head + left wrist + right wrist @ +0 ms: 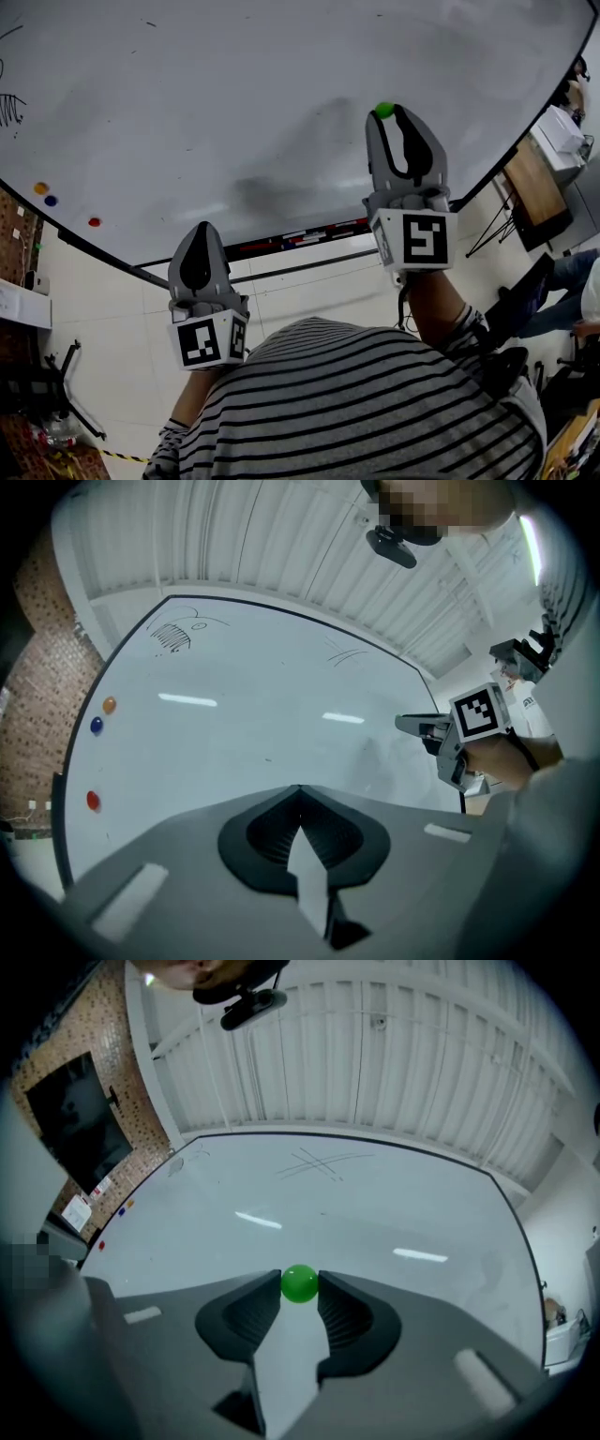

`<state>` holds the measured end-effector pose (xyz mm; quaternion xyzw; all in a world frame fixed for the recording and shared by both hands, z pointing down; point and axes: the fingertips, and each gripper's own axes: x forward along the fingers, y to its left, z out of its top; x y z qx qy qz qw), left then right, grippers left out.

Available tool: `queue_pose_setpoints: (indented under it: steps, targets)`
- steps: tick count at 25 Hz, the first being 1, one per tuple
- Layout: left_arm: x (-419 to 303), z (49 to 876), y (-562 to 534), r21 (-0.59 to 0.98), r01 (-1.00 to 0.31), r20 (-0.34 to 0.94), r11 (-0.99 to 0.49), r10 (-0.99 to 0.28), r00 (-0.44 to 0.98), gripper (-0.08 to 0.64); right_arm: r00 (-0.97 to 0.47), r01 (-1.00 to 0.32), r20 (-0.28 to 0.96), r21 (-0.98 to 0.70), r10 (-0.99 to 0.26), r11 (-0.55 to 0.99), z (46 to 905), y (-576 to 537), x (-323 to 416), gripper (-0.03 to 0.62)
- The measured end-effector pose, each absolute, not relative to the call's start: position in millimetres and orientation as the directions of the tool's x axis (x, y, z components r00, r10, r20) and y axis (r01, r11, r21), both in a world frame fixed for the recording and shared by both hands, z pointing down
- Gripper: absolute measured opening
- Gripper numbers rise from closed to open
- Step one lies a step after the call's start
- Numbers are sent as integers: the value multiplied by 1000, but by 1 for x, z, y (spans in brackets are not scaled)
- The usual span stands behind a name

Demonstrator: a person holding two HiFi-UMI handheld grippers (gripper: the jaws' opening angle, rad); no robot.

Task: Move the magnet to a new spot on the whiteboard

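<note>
A small round green magnet (384, 109) (300, 1283) sits pinched between the two fingertips of my right gripper (385, 113) (300, 1288), which is shut on it. The gripper points at the right part of the whiteboard (234, 103) (375, 1204); I cannot tell whether the magnet touches the board. My left gripper (199, 231) (300, 789) hangs lower, below the board's bottom edge, with its jaws together and nothing between them. The left gripper view also shows my right gripper (412, 726) from the side, close to the board.
Orange (40, 187), blue (51, 200) and red (94, 222) magnets sit at the board's lower left. Markers lie in the tray (300, 236) along the bottom edge. Pen scribbles (11, 108) mark the far left. Desks and a seated person (572, 291) are to the right.
</note>
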<state>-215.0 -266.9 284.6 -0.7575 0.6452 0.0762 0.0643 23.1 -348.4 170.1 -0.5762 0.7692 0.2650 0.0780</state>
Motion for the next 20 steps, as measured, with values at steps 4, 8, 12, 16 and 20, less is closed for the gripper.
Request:
queue_pose_setpoints:
  steps: [4,8,12,16,20]
  targets:
    - [-184,273,-247,-17,-983,-227,-184,-956,183,17,-343,-930,-406,271,-847,247,179,-300,51,124]
    - [-139,265,-221,-19,-978,-247,-207,-947,205,17,-367,-927,-365,222,-856,303,197,-253,85,124]
    - [-93,265,-188,-21,-974,-239,-226,-945,225,17,-385,-922,-323,178,-864,344,215,-209,115,124]
    - [-50,270,-149,-14,-968,-219,-249,-944,246,17,-411,-912,-276,142,-869,386,241,-166,140,124]
    - [-21,275,-108,-20,-968,-208,-252,-945,250,17,-444,-896,-233,128,-866,425,263,-128,154,124]
